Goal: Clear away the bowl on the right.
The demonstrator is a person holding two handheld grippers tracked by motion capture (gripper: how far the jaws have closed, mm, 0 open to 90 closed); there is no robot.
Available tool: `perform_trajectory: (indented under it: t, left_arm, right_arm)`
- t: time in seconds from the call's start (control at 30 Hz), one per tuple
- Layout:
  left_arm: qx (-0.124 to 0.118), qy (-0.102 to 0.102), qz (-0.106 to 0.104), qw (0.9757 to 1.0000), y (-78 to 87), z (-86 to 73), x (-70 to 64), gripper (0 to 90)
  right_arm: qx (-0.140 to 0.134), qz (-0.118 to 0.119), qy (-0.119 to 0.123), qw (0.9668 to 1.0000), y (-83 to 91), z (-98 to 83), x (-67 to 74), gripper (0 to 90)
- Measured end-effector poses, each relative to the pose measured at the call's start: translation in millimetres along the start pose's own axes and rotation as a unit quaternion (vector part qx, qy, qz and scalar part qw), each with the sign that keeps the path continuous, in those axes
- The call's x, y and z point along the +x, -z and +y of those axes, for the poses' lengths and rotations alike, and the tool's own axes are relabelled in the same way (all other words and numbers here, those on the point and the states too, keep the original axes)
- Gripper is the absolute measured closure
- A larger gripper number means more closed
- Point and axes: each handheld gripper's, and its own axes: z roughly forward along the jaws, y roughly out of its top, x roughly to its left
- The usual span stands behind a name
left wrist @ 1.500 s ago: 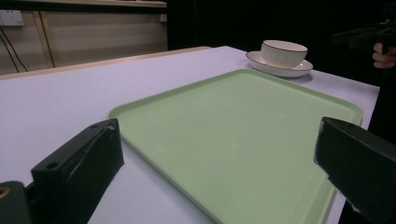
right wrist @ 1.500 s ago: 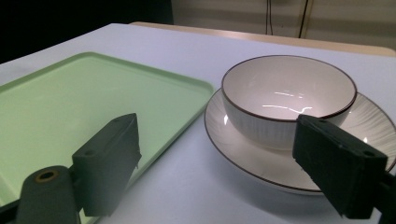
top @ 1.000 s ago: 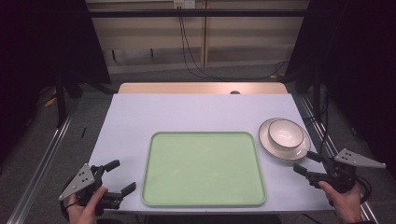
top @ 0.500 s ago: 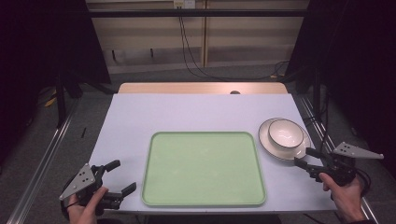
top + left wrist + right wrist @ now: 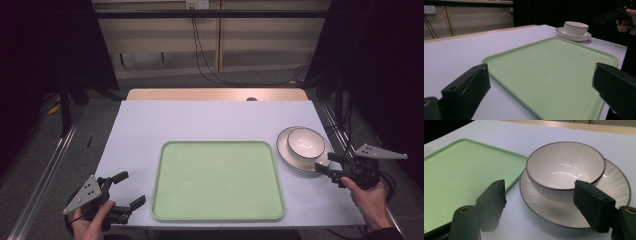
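A pale green tray [image 5: 218,181] lies flat in the middle of the white table. To its right a white bowl [image 5: 305,142] with a dark rim sits on a white plate [image 5: 290,156]. My right gripper [image 5: 327,165] is open, its tips just at the plate's near right edge; in the right gripper view the bowl [image 5: 565,170] and plate [image 5: 549,206] stand close ahead between the jaws. My left gripper [image 5: 127,189] is open and holds nothing at the table's near left corner, left of the tray [image 5: 551,72].
The table [image 5: 200,120] has a wooden strip [image 5: 215,94] along its far edge. Cables hang behind it against a pale wall. Metal rails run down both sides of the table. Bare tabletop lies beyond the tray and to its left.
My right gripper has moved forward and a little left, from the near right corner up to the plate's edge. The left gripper has stayed still.
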Motion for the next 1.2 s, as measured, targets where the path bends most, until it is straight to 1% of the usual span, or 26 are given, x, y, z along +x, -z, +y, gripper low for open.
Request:
perform_trajectory:
  t: [0.03, 0.1, 0.2, 0.23, 0.27, 0.4, 0.43, 0.47, 0.5, 0.57, 0.6, 0.63, 0.67, 0.7, 0.8, 0.83, 0.87, 0.9, 0.93, 0.97, 1.07, 1.13, 1.17, 1.2]
  left_arm:
    - [0.000, 0.006, 0.000, 1.0000, -0.1, -0.5, -0.5, 1.3]
    - [0.000, 0.003, -0.001, 1.0000, 0.3, -0.5, 0.0, 1.3]
    - [-0.001, 0.004, 0.001, 1.0000, 0.6, -0.4, -0.2, 1.2]
    - [-0.002, 0.002, -0.002, 1.0000, 0.7, -0.3, -0.2, 1.2]
    - [-0.002, 0.002, -0.002, 1.0000, 0.7, -0.3, -0.2, 1.2]
    - [0.001, -0.001, 0.000, 1.0000, 0.3, -0.1, -0.4, 1.2]
    - [0.000, 0.004, 0.000, 1.0000, 0.4, -0.3, -0.9, 1.2]
    - [-0.001, 0.002, 0.000, 1.0000, 0.6, -0.2, -0.6, 1.2]
    - [0.001, 0.004, 0.003, 1.0000, 0.7, -0.5, -0.5, 1.2]
    - [0.001, 0.003, 0.003, 1.0000, 0.5, -0.3, -1.1, 1.2]
    - [0.002, -0.003, 0.000, 1.0000, 0.3, 0.1, -1.0, 1.2]
    - [0.001, 0.003, 0.000, 1.0000, -0.2, 0.0, -1.7, 1.2]
    - [0.001, 0.001, 0.000, 1.0000, -0.2, 0.1, -1.5, 1.2]
    - [0.001, -0.002, -0.001, 1.0000, 0.2, 0.1, -1.0, 1.2]
    - [0.001, -0.001, 0.003, 1.0000, 0.4, -0.1, -0.7, 1.2]
    - [0.002, -0.002, 0.004, 1.0000, 0.4, 0.0, -0.5, 1.2]
    - [0.003, 0.000, 0.000, 1.0000, 0.2, 0.0, -0.6, 1.2]
    - [0.001, 0.002, 0.001, 1.0000, -0.1, -0.1, -0.9, 1.2]
    - [0.003, -0.001, -0.001, 1.0000, 0.2, -0.1, -0.5, 1.2]
    - [0.004, -0.001, 0.000, 1.0000, 0.3, 0.0, -0.3, 1.2]
    - [0.003, -0.001, -0.001, 1.0000, 0.2, 0.0, -0.8, 1.2]
    - [0.001, 0.002, 0.001, 1.0000, -0.1, -0.2, -0.9, 1.2]
    - [0.002, 0.001, 0.002, 1.0000, 0.0, -0.2, -0.7, 1.2]
    - [0.002, 0.001, 0.002, 1.0000, 0.0, -0.2, -0.6, 1.2]
  right_arm:
    - [0.004, 0.000, 0.000, 1.0000, -1.2, 3.0, -4.3, 25.6]
    - [0.005, 0.001, -0.004, 1.0000, -1.7, 4.6, -5.5, 25.4]
    - [0.010, -0.010, 0.000, 0.9999, -4.8, 10.0, -9.2, 26.0]
    - [0.016, -0.011, 0.003, 0.9998, -7.2, 13.5, -11.0, 26.5]
    - [0.016, -0.012, 0.005, 0.9998, -8.2, 15.4, -12.3, 26.5]
    - [0.019, -0.010, 0.003, 0.9998, -10.5, 21.9, -13.4, 26.5]
    - [0.021, -0.010, 0.007, 0.9997, -11.1, 24.5, -14.2, 26.4]
    - [0.023, -0.008, 0.006, 0.9997, -11.0, 27.2, -14.5, 26.3]
    - [0.033, -0.002, 0.002, 0.9994, -11.1, 32.7, -15.2, 26.0]
    - [0.035, -0.006, 0.001, 0.9994, -11.3, 35.0, -15.9, 26.0]
    - [0.036, -0.005, -0.002, 0.9993, -11.0, 37.0, -16.7, 26.2]
    - [0.046, -0.008, 0.004, 0.9989, -13.1, 40.6, -18.6, 26.1]
    - [0.046, -0.008, 0.004, 0.9989, -13.1, 40.6, -18.6, 26.1]
    - [0.050, -0.007, 0.002, 0.9987, -15.9, 43.6, -21.6, 26.2]
    - [0.054, -0.007, 0.002, 0.9985, -20.2, 46.0, -25.0, 26.2]
    - [0.062, -0.012, 0.006, 0.9980, -25.3, 48.2, -28.0, 26.2]
    - [0.062, -0.012, 0.006, 0.9980, -25.3, 48.2, -28.0, 26.2]
    - [0.065, -0.015, 0.007, 0.9978, -27.8, 49.3, -29.1, 26.6]
    - [0.066, -0.020, 0.010, 0.9976, -30.1, 50.4, -30.2, 27.7]
    - [0.072, -0.030, 0.013, 0.9969, -35.6, 53.1, -31.9, 27.7]
    - [0.078, -0.029, 0.016, 0.9964, -40.4, 56.2, -34.1, 27.7]
    - [0.084, -0.032, 0.018, 0.9958, -44.5, 59.2, -35.6, 27.7]
    - [0.090, -0.035, 0.018, 0.9952, -48.1, 61.3, -37.4, 27.7]
    - [0.090, -0.035, 0.018, 0.9952, -48.1, 61.3, -37.4, 27.7]
